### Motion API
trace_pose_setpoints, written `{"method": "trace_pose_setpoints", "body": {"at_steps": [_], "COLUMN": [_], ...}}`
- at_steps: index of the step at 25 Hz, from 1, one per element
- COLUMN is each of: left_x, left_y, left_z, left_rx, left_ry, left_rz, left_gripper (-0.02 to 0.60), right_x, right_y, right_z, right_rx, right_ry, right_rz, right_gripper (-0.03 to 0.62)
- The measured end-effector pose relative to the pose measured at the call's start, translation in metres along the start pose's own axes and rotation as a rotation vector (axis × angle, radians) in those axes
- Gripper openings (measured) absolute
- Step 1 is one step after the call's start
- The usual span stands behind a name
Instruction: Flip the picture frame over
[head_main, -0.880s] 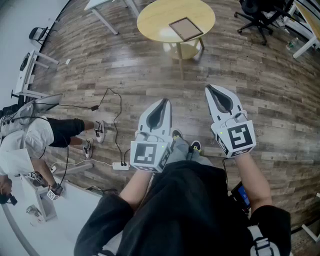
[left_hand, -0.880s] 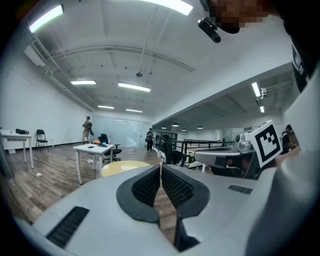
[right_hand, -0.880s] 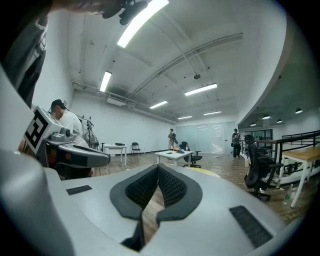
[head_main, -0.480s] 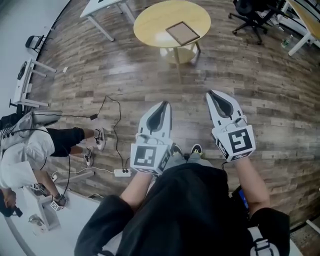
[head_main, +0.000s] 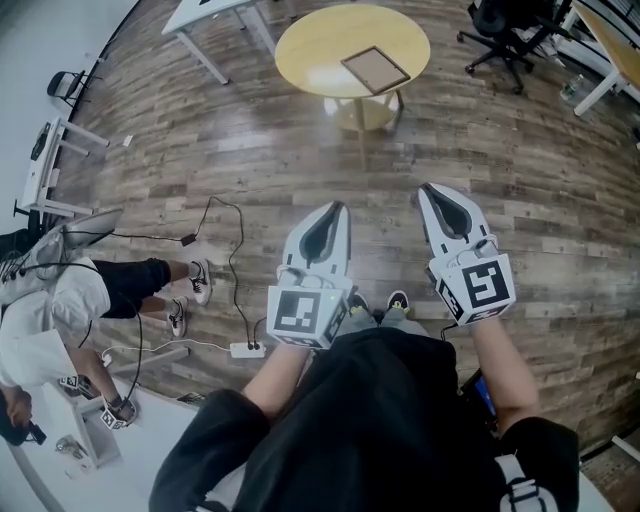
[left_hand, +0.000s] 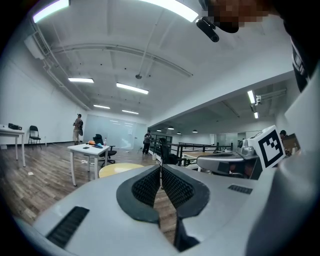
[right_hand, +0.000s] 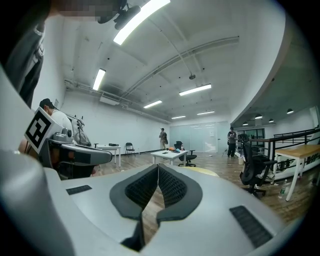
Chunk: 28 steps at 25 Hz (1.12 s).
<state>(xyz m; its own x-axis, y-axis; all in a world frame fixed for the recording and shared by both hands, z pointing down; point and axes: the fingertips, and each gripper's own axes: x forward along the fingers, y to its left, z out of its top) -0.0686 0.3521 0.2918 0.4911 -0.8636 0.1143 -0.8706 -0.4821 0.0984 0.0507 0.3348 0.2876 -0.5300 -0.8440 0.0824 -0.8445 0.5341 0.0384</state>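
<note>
Presently, progress: not begun; I judge that every step is left to do.
Left gripper (head_main: 337, 208): jaws closed together with nothing between them; held out in front of my body.
Right gripper (head_main: 428, 190): jaws pressed together, empty; beside the left gripper and apart from it.
Frame (head_main: 375, 70): lies flat on the table, well ahead of both sets of tips and closer to the right gripper's line. Nothing touches it. I cannot tell which face is up.
Remaining: reach the table, open the jaws, take an edge, turn the frame over, set it down.
Table (head_main: 310, 45): round, pale yellow top, bare apart from the frame; well apart from my tips.
Floor (head_main: 520, 190): wood-look planks, below both grippers.
Cable (head_main: 237, 262): black, running along the floor to a white power strip, left of the left gripper.
Desk (head_main: 205, 15): white, far ahead and left of the left gripper.
Chair (head_main: 500, 25): black, on castors, far ahead and right of the right gripper.
Person (head_main: 70, 290): seated low, well to the left of the left gripper.
Room: large open hall with white walls and strip lights (right_hand: 195, 90) overhead.
</note>
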Motion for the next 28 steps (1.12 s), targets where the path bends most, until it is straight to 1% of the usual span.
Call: {"method": "trace_pose_setpoints", "body": {"at_steps": [3,7,13,18,23,28], "left_x": [-0.009,-0.013,-0.008,0.031,0.088,0.15], "left_y": [0.018,0.038,0.059,0.06,0.059,0.051], "left_z": [0.0,0.001,-0.011,-0.011,0.004,0.015], "left_rx": [0.004,0.017,-0.041,-0.045,-0.03,-0.003], "left_ry": [-0.009,-0.017,0.004,0.003,-0.012,-0.007], "left_rz": [0.001,-0.013,-0.012,-0.001,0.017,0.029], "left_gripper": [0.029,0.029,0.029,0.029,0.029,0.029], "right_x": [0.011,0.026,0.045,0.064,0.094,0.121], "right_y": [0.015,0.03,0.038,0.007,-0.042,-0.089], "right_z": [0.0,0.0,0.0,-0.002,0.0,-0.001], "right_rx": [0.006,-0.023,-0.028,-0.047,-0.049,-0.044], "right_ry": [-0.002,0.018,0.016,0.003,-0.007,-0.012], "right_rz": [0.005,-0.002,0.014,0.022,0.058,0.096], "right_gripper": [0.018,0.018,0.018,0.018,0.018,0.018]}}
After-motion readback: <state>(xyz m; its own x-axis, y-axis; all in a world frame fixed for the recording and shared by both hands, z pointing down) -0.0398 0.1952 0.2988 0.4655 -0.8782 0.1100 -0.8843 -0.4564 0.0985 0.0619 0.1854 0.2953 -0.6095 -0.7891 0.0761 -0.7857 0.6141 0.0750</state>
